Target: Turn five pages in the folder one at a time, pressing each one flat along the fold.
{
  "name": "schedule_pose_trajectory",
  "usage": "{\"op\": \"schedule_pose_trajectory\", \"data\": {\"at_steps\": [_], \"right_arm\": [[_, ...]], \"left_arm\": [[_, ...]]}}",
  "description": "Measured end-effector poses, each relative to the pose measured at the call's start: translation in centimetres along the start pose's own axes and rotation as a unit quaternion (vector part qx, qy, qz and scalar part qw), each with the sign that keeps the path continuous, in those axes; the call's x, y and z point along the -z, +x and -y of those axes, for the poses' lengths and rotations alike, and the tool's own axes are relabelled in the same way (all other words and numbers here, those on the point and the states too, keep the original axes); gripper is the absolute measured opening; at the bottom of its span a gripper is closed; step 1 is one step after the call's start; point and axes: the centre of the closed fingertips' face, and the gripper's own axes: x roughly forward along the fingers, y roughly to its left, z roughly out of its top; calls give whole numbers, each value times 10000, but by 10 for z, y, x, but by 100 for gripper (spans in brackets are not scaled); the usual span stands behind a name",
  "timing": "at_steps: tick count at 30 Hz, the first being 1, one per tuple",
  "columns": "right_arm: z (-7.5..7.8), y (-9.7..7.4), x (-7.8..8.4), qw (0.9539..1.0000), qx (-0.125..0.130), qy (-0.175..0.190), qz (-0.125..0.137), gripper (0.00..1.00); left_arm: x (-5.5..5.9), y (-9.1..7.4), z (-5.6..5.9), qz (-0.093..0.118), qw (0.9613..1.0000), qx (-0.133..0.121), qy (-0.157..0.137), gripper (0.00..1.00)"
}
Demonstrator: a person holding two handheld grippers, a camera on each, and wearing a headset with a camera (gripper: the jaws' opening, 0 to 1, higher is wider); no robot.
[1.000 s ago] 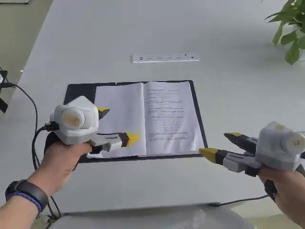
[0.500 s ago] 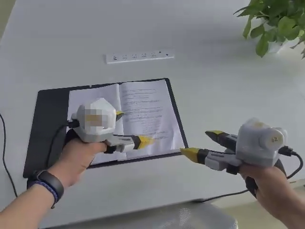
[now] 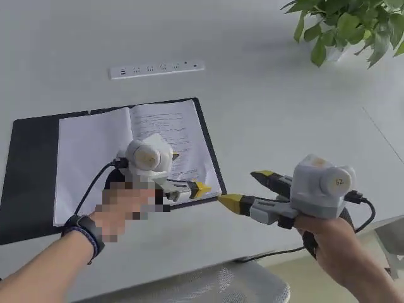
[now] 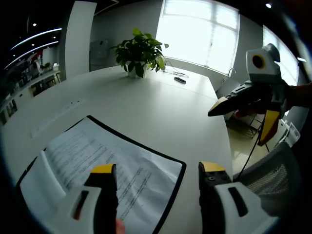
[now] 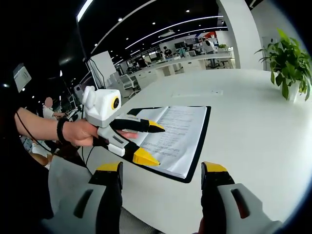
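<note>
Folder (image 3: 28, 177): open flat near the front edge of the desk (image 3: 284, 113).
Left gripper (image 3: 188, 172): jaws spread, over the right page's lower corner.
Right gripper (image 3: 246, 187): jaws spread, just off the folder's right edge, above bare desk.
Power strip (image 3: 156, 69): beyond the folder's top edge.
Plant (image 3: 344, 25): far right.

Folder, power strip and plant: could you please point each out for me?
folder (image 3: 31, 183), head view, black left cover.
power strip (image 3: 156, 69), head view, its middle.
plant (image 3: 344, 25), head view, its leaves.
</note>
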Motion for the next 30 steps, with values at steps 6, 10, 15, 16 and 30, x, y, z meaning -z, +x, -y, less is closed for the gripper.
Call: {"op": "schedule_pose_trajectory", "data": {"at_steps": [6, 10, 15, 16, 30], "right_arm": [[2, 0, 1, 10000, -1, -1, -10, 64], [4, -2, 1, 10000, 12, 48, 17, 64], [9, -6, 5, 9999, 59, 149, 64, 62], [10, -6, 6, 9998, 65, 166, 42, 62], [18, 0, 10, 9998, 4, 222, -20, 60]], "left_arm": [[8, 22, -6, -113, 9998, -151, -46, 62], [18, 33, -9, -259, 9993, -258, -13, 62], [32, 43, -16, -534, 9970, -554, 80, 62], [32, 44, -16, -539, 9967, -591, 135, 61], [36, 46, -20, -445, 9958, -688, 400, 60]]}}
